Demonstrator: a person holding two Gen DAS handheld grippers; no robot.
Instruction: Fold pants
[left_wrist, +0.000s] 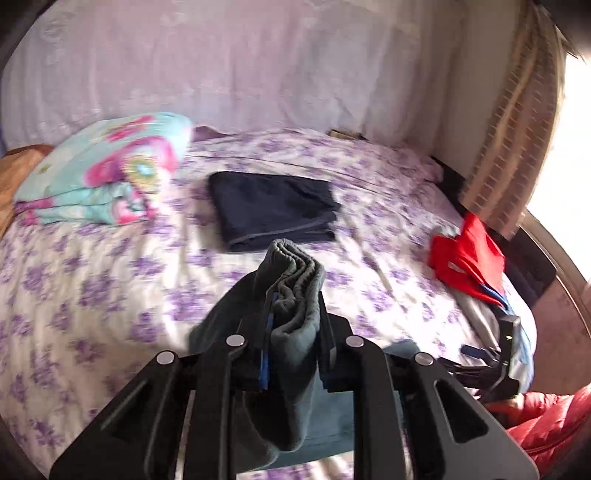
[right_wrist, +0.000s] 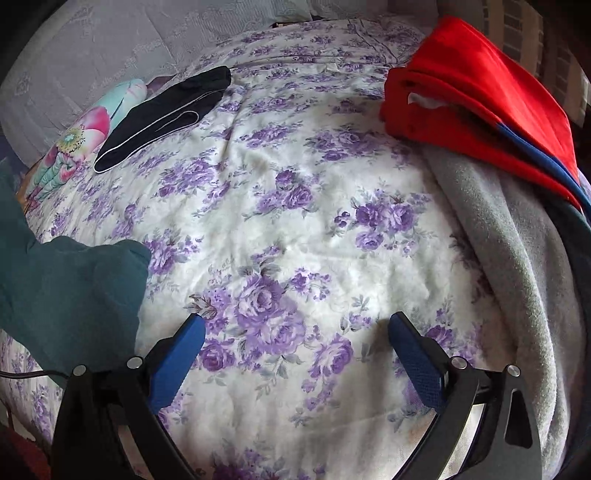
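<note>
Left gripper (left_wrist: 291, 325): jaws closed tight on a bunched fold of the teal pants (left_wrist: 291, 295), gripped at the ribbed, gathered waistband, which stands up between the fingers and is raised above the bed. The rest of the garment hangs down from the grip and trails below the gripper body. From the right wrist view the same teal pants (right_wrist: 70, 295) enter at the left edge, draped over the floral bedsheet (right_wrist: 295, 229).

Right gripper (right_wrist: 295, 332): jaws spread wide, blue pads (right_wrist: 181, 354) well apart, nothing between them. It hovers close over bare sheet, just beside the hanging teal cloth but not touching it.

Bed surface: white sheet printed with purple roses, lightly wrinkled. A folded navy garment (left_wrist: 273, 210) with pale piping lies flat near the middle of the bed, beyond the left gripper. A folded turquoise blanket (left_wrist: 103, 170) with pink flowers sits at the far left, beside the navy piece. At the right edge of the bed a red garment (right_wrist: 476, 99) with blue trim lies on top of a grey fleece blanket (right_wrist: 509, 251).

Background: pale lilac lace covering (left_wrist: 221, 66) behind the bed; a beige curtain (left_wrist: 517, 129) at the right, next to bright window light.
</note>
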